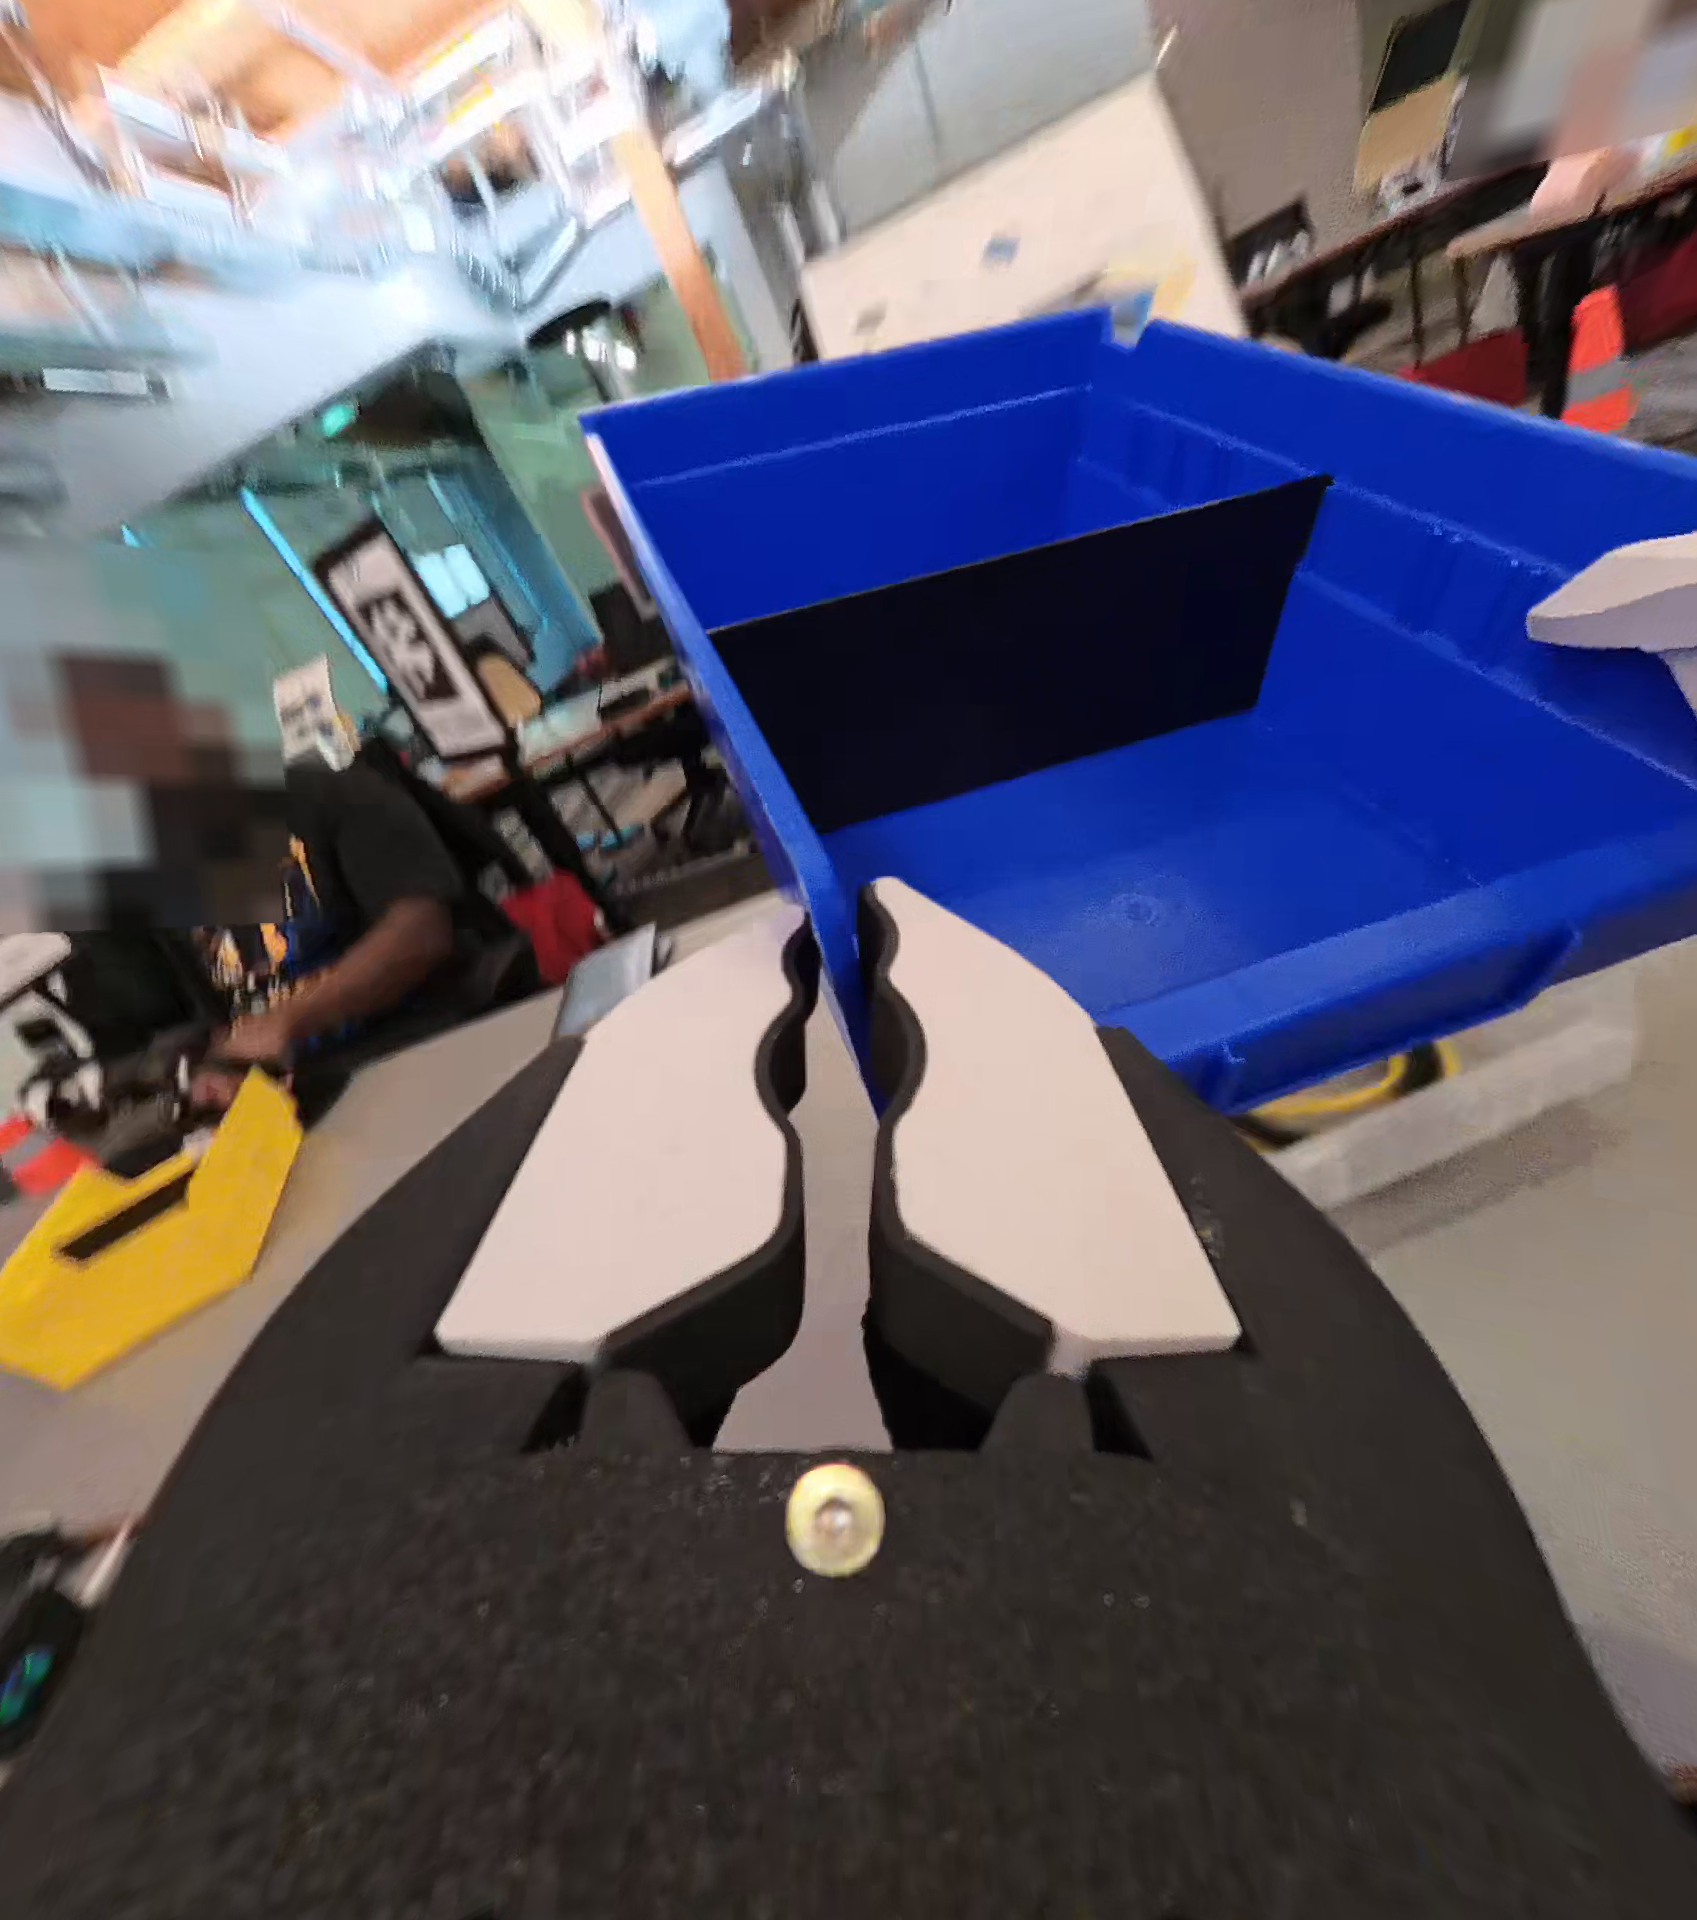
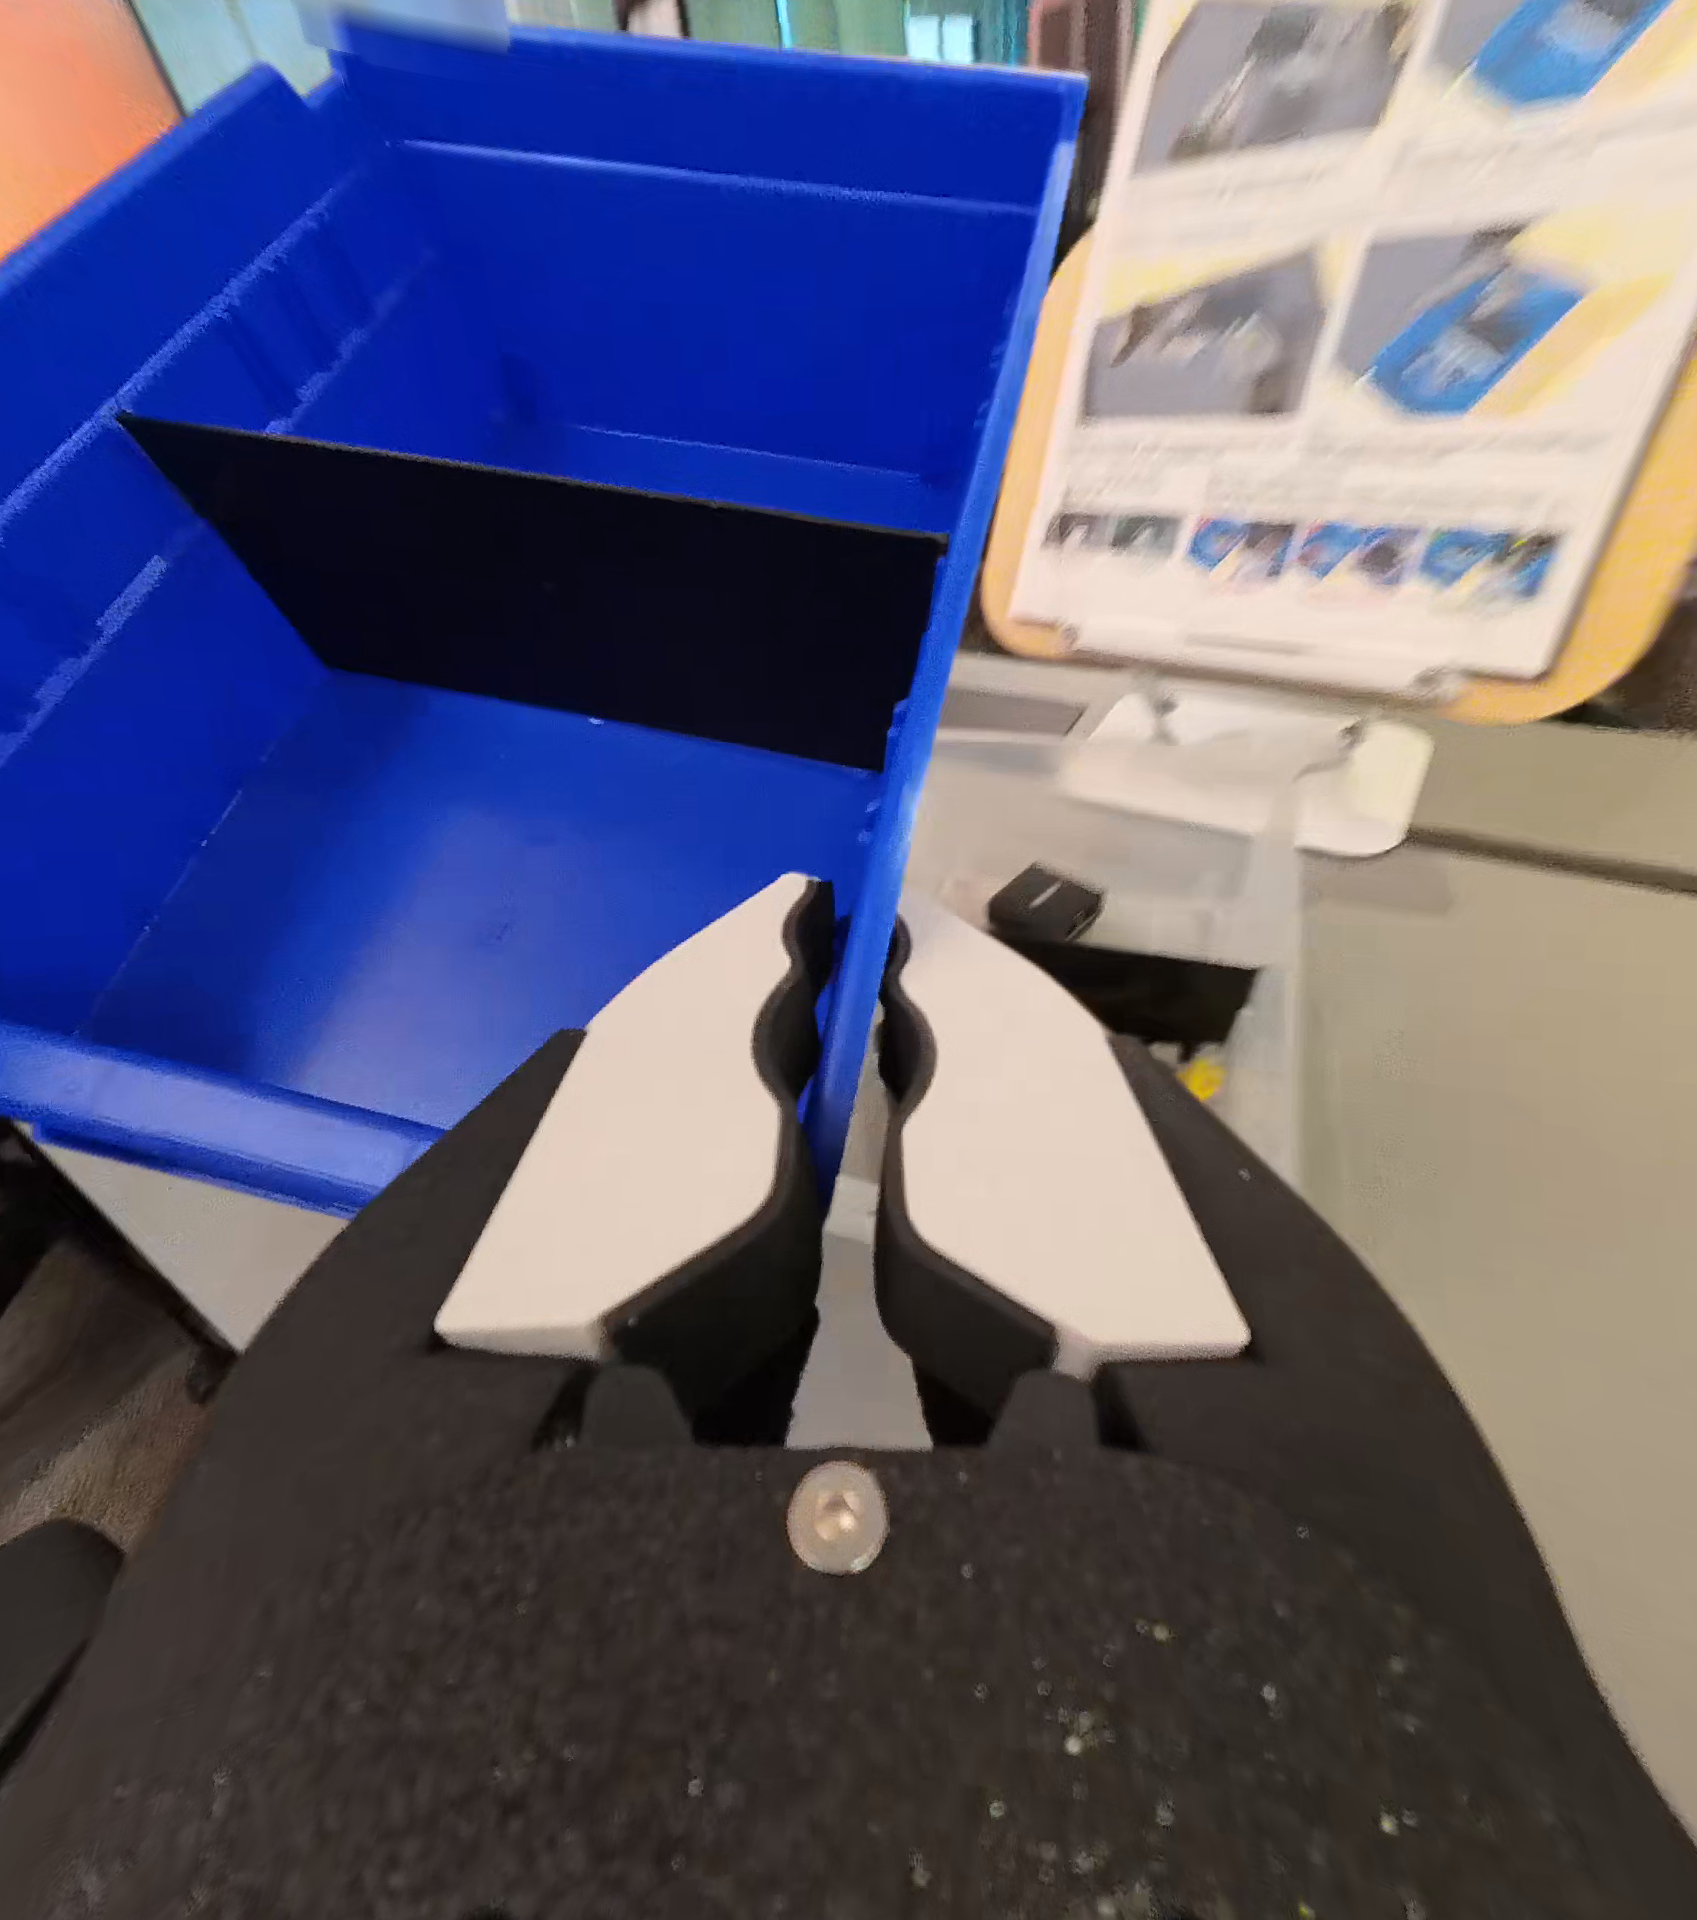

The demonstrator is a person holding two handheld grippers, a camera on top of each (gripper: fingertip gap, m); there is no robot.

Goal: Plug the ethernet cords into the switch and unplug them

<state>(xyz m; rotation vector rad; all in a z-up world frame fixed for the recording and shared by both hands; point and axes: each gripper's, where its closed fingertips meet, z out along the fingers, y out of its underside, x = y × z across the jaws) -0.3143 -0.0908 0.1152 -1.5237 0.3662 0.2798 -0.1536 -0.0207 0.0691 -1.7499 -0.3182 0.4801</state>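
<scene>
A blue plastic bin [image 1: 875, 520] with a black divider [image 1: 1010, 675] fills both views, and both of its compartments are empty. My left gripper [image 1: 839, 914] is shut on the bin's left side wall, with a pad pressing on each face. My right gripper [image 2: 859, 914] is shut on the bin's right side wall [image 2: 989, 520] in the same way. One of its pale fingers [image 1: 1675, 613] shows at the bin's far rim in the left wrist view. A small black device [image 2: 1043, 902] lies in a clear box [image 2: 1239, 831] just right of the bin. A yellow cord [image 1: 1363, 1091] shows under the bin.
A clipboard with a picture sheet [image 2: 1343, 343] stands on a holder behind the clear box. A yellow bin [image 1: 137, 1236] lies on the grey table [image 1: 1550, 1351] to the left. A person [image 1: 356, 883] sits at the far left. Benches and shelves stand behind.
</scene>
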